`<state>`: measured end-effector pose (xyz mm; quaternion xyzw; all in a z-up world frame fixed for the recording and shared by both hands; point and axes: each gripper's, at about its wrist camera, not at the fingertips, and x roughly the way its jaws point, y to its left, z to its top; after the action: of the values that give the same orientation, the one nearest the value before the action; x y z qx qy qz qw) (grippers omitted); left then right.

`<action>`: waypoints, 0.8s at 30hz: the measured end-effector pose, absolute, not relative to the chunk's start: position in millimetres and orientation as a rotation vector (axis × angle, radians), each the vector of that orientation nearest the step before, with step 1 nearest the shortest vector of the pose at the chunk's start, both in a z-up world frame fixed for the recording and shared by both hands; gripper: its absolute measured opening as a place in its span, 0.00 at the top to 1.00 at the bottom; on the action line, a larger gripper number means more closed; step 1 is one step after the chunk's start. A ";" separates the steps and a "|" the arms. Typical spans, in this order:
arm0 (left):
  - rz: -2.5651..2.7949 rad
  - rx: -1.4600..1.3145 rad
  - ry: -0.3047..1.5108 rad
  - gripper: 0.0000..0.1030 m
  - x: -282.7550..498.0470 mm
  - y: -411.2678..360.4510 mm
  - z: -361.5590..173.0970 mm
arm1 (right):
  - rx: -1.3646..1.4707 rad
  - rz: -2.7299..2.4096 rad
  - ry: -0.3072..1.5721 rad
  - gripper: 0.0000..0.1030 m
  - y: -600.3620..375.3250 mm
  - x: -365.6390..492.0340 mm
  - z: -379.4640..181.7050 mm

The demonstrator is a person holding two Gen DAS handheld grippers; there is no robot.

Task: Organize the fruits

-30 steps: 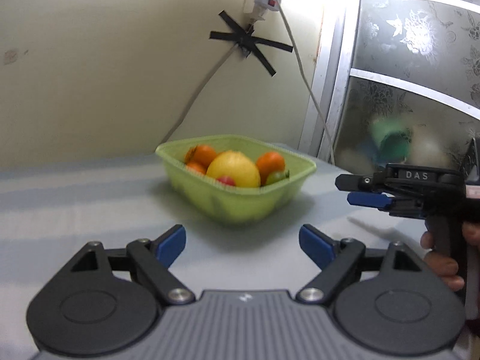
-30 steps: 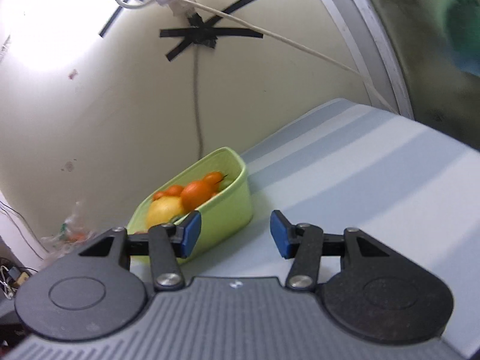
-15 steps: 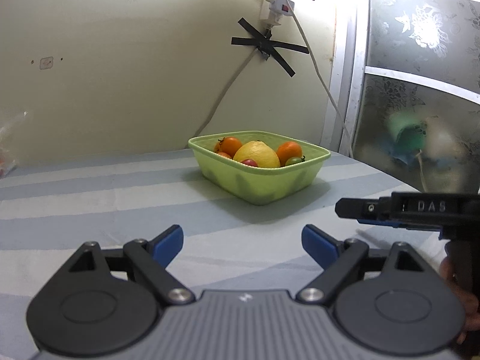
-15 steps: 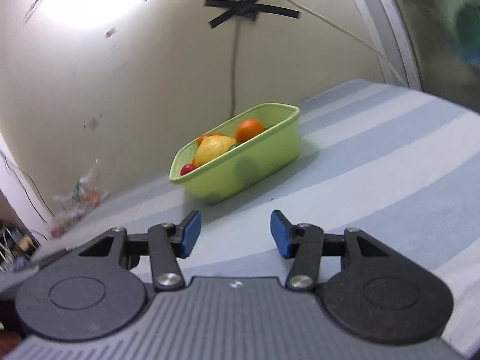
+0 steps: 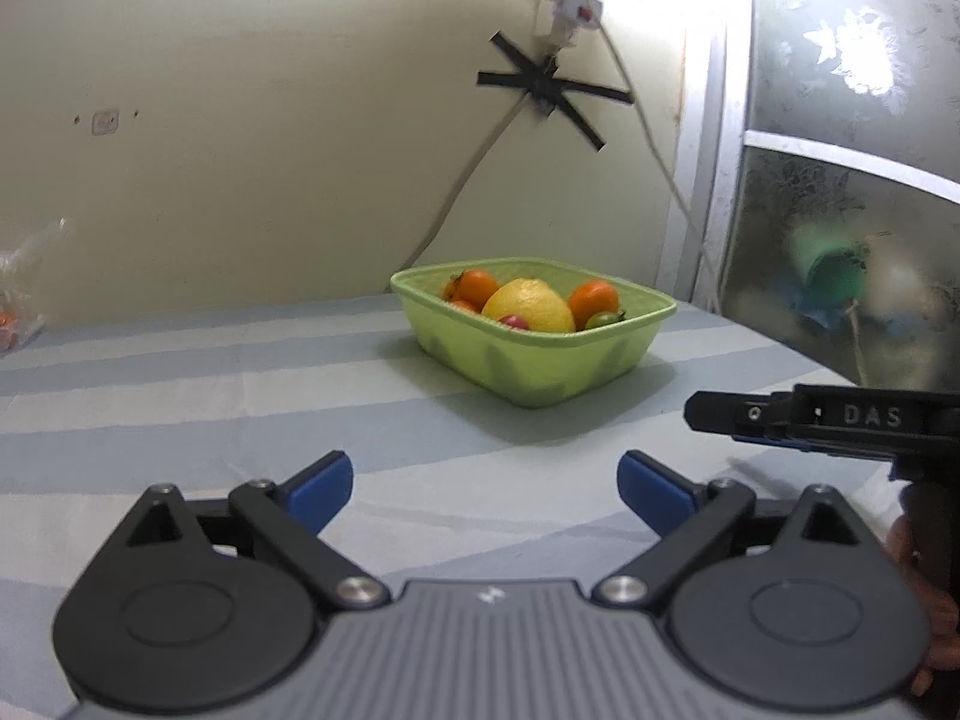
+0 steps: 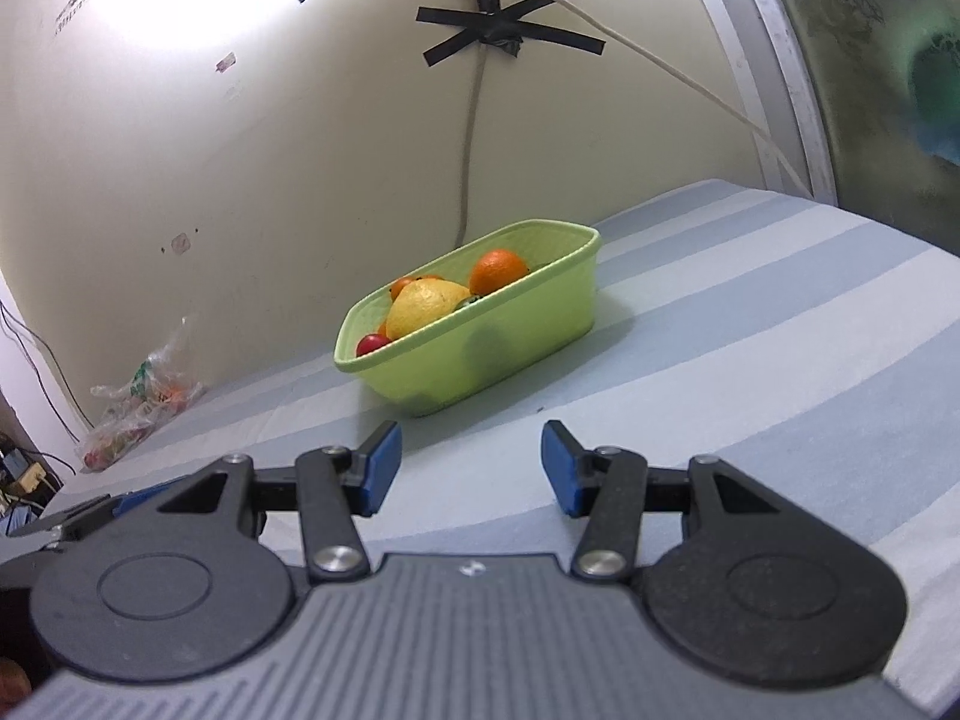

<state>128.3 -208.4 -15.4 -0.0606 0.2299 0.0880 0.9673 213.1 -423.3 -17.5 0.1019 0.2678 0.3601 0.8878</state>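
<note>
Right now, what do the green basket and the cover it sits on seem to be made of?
Green basket: probably moulded plastic, matte, with a fine woven-look texture on the inner wall and a rolled rim; dark fruit shapes show faintly through its side, so it is thin and slightly translucent. Striped cover: looks like soft fabric, blue and white bands, matte, with a faint fold line; the exact cloth cannot be told.

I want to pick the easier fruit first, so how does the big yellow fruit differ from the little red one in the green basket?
The yellow fruit is much the larger and stands above the green basket rim; the little red fruit barely clears it. The yellow skin looks dimpled, the red smooth. Both lie untouched in the basket.
</note>
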 end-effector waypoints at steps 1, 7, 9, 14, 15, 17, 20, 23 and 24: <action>0.186 -0.130 0.476 0.04 129.7 -207.3 -15.8 | 0.205 0.749 0.556 0.47 -422.1 212.0 -17.6; 0.208 -0.147 0.484 0.04 129.7 -204.0 -16.6 | 0.171 0.749 0.544 0.47 -417.0 206.8 -17.3; 0.215 -0.140 0.488 0.04 129.7 -204.2 -16.9 | 0.159 0.753 0.543 0.46 -415.3 206.2 -17.1; 0.247 -0.135 0.488 0.04 129.5 -206.3 -16.9 | 0.138 0.763 0.541 0.45 -413.2 205.3 -17.5; 0.252 -0.136 0.488 0.03 129.7 -206.1 -16.9 | 0.133 0.766 0.540 0.40 -412.6 204.8 -17.5; 0.266 -0.141 0.487 0.03 128.4 -205.1 -16.8 | 0.123 0.767 0.540 0.39 -411.1 203.3 -17.7; 0.290 -0.153 0.483 0.02 125.9 -202.8 -16.4 | 0.102 0.745 0.542 0.39 -409.0 200.0 -17.6; 0.302 -0.176 0.483 0.00 120.2 -199.5 -16.7 | 0.088 0.720 0.538 0.39 -409.2 193.3 -18.1; 0.300 -0.185 0.486 0.00 118.6 -198.3 -17.2 | 0.088 0.717 0.541 0.39 -409.5 190.3 -18.6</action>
<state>118.6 -198.3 -17.2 -0.0911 0.2392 0.1478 0.9553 190.3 -409.5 -18.6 0.0424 0.2613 0.3465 0.8999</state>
